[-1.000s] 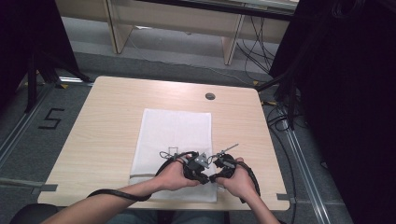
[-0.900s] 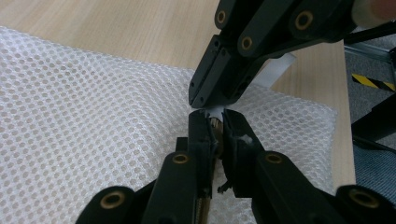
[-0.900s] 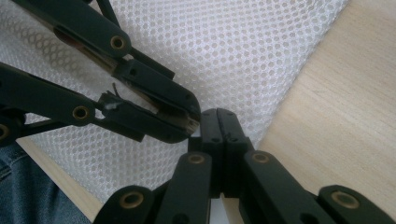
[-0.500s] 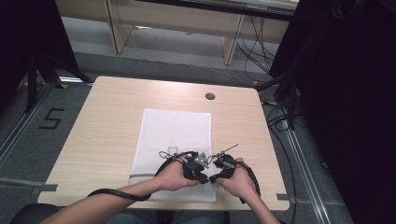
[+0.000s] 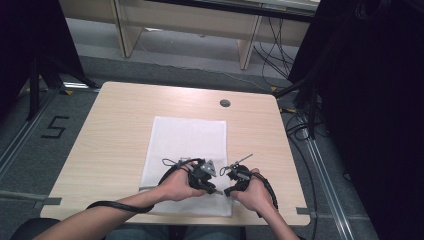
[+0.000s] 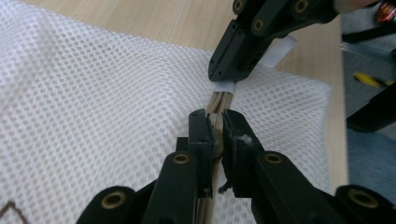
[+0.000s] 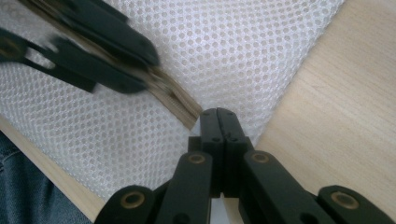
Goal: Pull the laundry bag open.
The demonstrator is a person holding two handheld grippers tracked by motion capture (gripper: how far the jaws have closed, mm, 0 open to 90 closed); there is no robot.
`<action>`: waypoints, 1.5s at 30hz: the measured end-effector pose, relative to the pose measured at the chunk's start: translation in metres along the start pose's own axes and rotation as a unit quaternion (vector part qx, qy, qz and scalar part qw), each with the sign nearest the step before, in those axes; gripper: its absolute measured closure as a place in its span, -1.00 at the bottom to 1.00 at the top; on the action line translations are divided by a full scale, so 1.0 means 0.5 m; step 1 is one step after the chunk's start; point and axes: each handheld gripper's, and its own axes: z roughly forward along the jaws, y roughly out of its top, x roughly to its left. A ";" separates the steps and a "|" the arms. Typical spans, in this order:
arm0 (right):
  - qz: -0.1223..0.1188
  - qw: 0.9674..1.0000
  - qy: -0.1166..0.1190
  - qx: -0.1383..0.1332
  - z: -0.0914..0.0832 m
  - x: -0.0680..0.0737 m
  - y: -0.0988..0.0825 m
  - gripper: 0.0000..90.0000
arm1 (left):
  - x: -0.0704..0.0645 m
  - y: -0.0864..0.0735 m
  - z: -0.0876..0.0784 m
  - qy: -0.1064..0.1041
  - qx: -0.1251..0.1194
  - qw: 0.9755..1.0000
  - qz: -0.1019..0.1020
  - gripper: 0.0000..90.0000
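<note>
Nothing had visibly moved since the earlier frames: left gripper (image 6: 215, 135) stayed clamped on the tan zipper strip (image 6: 219, 102) of the mesh bag (image 5: 187, 145), right gripper (image 7: 218, 122) pinched shut on its white tab (image 6: 225, 87) at the bag's near right corner. Risk: opposed pulling could slip the tab or tear mesh. Beyond lay the wooden table (image 5: 115, 130), grey floor, cables.

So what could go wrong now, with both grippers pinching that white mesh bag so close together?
The left gripper clamps the bag's tan zipper strip, and the right gripper pinches a white tab at its end. A hard pull could slip that small tab free. The white mesh bag lies loose on the table, so it may bunch up or drag. The jaws sit very close and could knock together.
</note>
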 end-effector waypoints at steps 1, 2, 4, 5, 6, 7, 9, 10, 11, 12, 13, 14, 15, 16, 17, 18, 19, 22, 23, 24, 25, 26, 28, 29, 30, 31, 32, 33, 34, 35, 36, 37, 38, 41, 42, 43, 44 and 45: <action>0.008 1.000 0.002 -0.005 0.002 0.000 0.000 1.00 | -0.002 -0.002 0.000 0.004 0.002 1.000 0.005 0.83; 0.011 1.000 0.005 0.002 0.000 0.000 0.001 1.00 | -0.005 -0.002 0.000 0.008 0.006 1.000 0.014 0.83; 0.001 1.000 0.005 -0.001 0.002 -0.004 0.002 1.00 | -0.007 -0.002 0.000 0.014 0.006 1.000 0.022 0.83; 0.001 1.000 0.006 -0.002 0.002 -0.004 0.002 1.00 | -0.007 -0.003 0.001 0.010 -0.003 1.000 0.014 0.83; 0.002 1.000 0.007 -0.002 0.001 -0.004 0.001 1.00 | -0.005 -0.004 -0.001 0.006 -0.004 1.000 0.011 0.83; -0.001 1.000 0.008 -0.007 0.002 -0.005 0.000 1.00 | -0.004 -0.005 -0.002 0.009 -0.003 1.000 0.014 0.83; 0.000 1.000 0.007 -0.005 0.002 -0.005 0.000 1.00 | -0.004 -0.008 -0.003 0.003 -0.006 1.000 0.011 0.83; 0.000 1.000 0.006 -0.005 0.002 -0.005 0.000 1.00 | -0.007 -0.009 -0.005 0.011 -0.001 1.000 0.013 0.83; 0.006 1.000 0.005 -0.004 0.001 -0.004 0.000 1.00 | -0.006 -0.009 -0.008 0.007 -0.004 1.000 0.018 0.83; 0.001 1.000 0.008 -0.006 0.002 -0.005 0.000 1.00 | -0.008 -0.010 -0.011 0.012 -0.004 1.000 0.018 0.83; 0.007 1.000 0.005 -0.004 0.001 -0.004 -0.001 1.00 | -0.007 -0.011 -0.014 0.012 -0.002 1.000 0.013 0.83; 0.010 1.000 0.003 -0.003 0.001 -0.002 -0.001 1.00 | -0.005 -0.011 -0.018 0.014 -0.002 1.000 0.018 0.83; 0.002 1.000 0.004 -0.006 0.002 -0.003 -0.001 1.00 | -0.003 -0.014 -0.022 0.012 -0.008 1.000 0.011 0.83; -0.003 1.000 0.004 -0.006 0.002 -0.003 -0.001 1.00 | 0.000 -0.017 -0.026 0.005 -0.011 1.000 0.006 0.83; 0.006 1.000 0.002 -0.007 0.002 -0.001 -0.001 1.00 | 0.000 -0.020 -0.027 0.009 -0.008 1.000 0.005 0.83; 0.007 1.000 0.003 -0.005 0.002 0.000 -0.001 1.00 | 0.000 -0.022 -0.027 0.008 -0.010 1.000 0.007 0.83; 0.006 1.000 0.003 -0.003 0.001 0.000 0.000 1.00 | -0.001 -0.023 -0.028 0.010 -0.006 1.000 0.009 0.83; 0.004 1.000 0.004 -0.003 0.001 -0.003 0.000 1.00 | -0.003 -0.025 -0.031 0.017 -0.006 1.000 0.016 0.83; 0.003 1.000 0.004 -0.006 0.002 -0.004 -0.001 1.00 | -0.003 -0.026 -0.034 0.008 -0.012 1.000 0.006 0.83; 0.007 1.000 0.004 -0.006 0.002 -0.003 -0.001 1.00 | -0.001 -0.026 -0.037 0.012 -0.008 1.000 0.010 0.83; 0.004 1.000 0.005 -0.006 0.002 -0.003 -0.001 1.00 | 0.001 -0.027 -0.039 0.009 -0.010 1.000 0.010 0.83; -0.001 1.000 0.004 -0.007 0.002 -0.004 -0.001 1.00 | 0.000 -0.030 -0.042 0.012 -0.008 1.000 0.005 0.83; -0.001 1.000 0.005 -0.006 0.002 -0.005 0.000 1.00 | 0.002 -0.032 -0.045 0.010 -0.011 1.000 0.006 0.83; -0.001 1.000 0.005 -0.006 0.002 -0.005 0.000 1.00 | 0.002 -0.033 -0.047 0.011 -0.008 1.000 0.009 0.83; 0.000 1.000 0.005 -0.007 0.002 -0.005 -0.001 1.00 | 0.001 -0.033 -0.048 0.009 -0.010 1.000 0.005 0.83; 0.003 1.000 0.005 -0.006 0.002 -0.004 -0.001 1.00 | 0.001 -0.034 -0.048 0.013 -0.008 1.000 0.013 0.83; 0.006 1.000 0.004 -0.005 0.001 -0.003 -0.001 1.00 | 0.001 -0.034 -0.049 0.013 -0.008 1.000 0.016 0.83; -0.001 1.000 0.005 -0.007 0.002 -0.004 -0.001 1.00 | -0.001 -0.035 -0.050 0.011 -0.008 1.000 0.008 0.83; 0.000 1.000 0.004 -0.006 0.002 -0.004 -0.001 1.00 | -0.001 -0.036 -0.052 0.013 -0.011 1.000 0.015 0.83; 0.007 1.000 0.004 -0.005 0.001 -0.003 -0.001 1.00 | -0.001 -0.037 -0.053 0.014 -0.010 1.000 0.012 0.83; 0.004 1.000 0.005 -0.006 0.002 -0.004 -0.001 1.00 | 0.001 -0.037 -0.054 0.011 -0.011 1.000 0.015 0.83; 0.004 1.000 0.006 -0.007 0.002 -0.004 -0.001 1.00 | 0.001 -0.037 -0.055 0.015 -0.005 1.000 0.015 0.83; 0.003 1.000 0.006 -0.006 0.002 -0.004 -0.001 1.00 | 0.001 -0.038 -0.056 0.015 -0.008 1.000 0.014 0.83; 0.003 1.000 0.006 -0.007 0.002 -0.004 -0.001 1.00 | 0.002 -0.040 -0.058 0.011 -0.009 1.000 0.013 0.83; 0.003 1.000 0.005 -0.006 0.002 -0.003 -0.001 1.00 | 0.002 -0.041 -0.058 0.013 -0.008 1.000 0.019 0.83; 0.003 1.000 0.006 -0.007 0.002 -0.003 -0.001 1.00 | 0.002 -0.043 -0.060 0.014 -0.010 1.000 0.015 0.83; 0.002 1.000 0.006 -0.005 0.001 -0.003 -0.001 1.00 | 0.002 -0.045 -0.061 0.011 -0.011 1.000 0.007 0.83; 0.002 1.000 0.005 -0.006 0.002 -0.003 -0.002 1.00 | 0.003 -0.046 -0.063 0.015 -0.009 1.000 0.015 0.83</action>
